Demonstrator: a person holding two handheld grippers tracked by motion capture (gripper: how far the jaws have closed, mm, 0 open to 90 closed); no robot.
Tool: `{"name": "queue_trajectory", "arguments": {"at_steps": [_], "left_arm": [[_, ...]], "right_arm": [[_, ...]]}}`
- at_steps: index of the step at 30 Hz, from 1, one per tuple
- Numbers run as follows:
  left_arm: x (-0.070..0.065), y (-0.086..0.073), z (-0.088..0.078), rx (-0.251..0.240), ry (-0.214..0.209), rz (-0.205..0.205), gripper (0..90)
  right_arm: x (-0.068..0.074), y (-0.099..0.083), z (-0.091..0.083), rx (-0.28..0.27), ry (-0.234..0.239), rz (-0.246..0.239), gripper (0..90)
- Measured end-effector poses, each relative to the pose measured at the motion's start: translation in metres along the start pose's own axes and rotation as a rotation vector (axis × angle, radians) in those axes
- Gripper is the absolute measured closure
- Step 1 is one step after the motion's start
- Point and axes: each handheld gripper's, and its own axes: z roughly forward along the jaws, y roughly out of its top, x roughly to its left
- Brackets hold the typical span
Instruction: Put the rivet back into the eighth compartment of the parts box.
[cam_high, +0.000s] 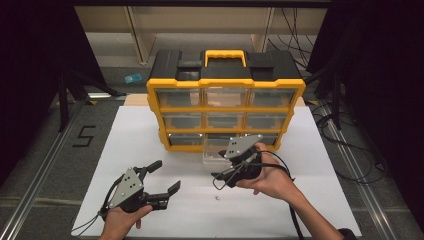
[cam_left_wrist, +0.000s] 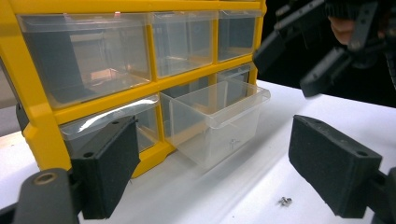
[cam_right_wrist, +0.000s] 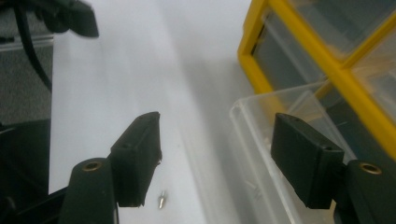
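Observation:
A yellow and black organizer (cam_high: 225, 107) with clear drawers stands at the back of the white tabletop (cam_high: 140, 150). Its bottom middle drawer (cam_high: 216, 154) (cam_left_wrist: 219, 121) (cam_right_wrist: 280, 140) is pulled out, and a small screw (cam_left_wrist: 232, 143) lies inside it. Another small screw (cam_high: 217, 198) (cam_left_wrist: 285, 201) (cam_right_wrist: 161, 199) lies loose on the tabletop in front. My right gripper (cam_high: 222, 177) (cam_right_wrist: 217, 135) (cam_left_wrist: 299, 60) hovers open just in front of the drawer, above the loose screw, with nothing between its jaws. My left gripper (cam_high: 166, 176) (cam_left_wrist: 217, 154) rests open at the front left, aimed at the organizer.
Grey floor surrounds the table, with a black "5" mark (cam_high: 84, 136) at the left and cables (cam_high: 350, 150) at the right. A small blue object (cam_high: 133, 78) lies on the floor behind the organizer.

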Motion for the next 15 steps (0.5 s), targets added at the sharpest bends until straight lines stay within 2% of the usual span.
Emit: {"name": "queue_trajectory", "arguments": {"at_steps": [15], "left_arm": [[0.001,0.0,0.0,-0.002,0.003,0.002,16.4]], "right_arm": [[0.021,-0.018,0.028,0.124,0.035,-0.019,32.8]]}}
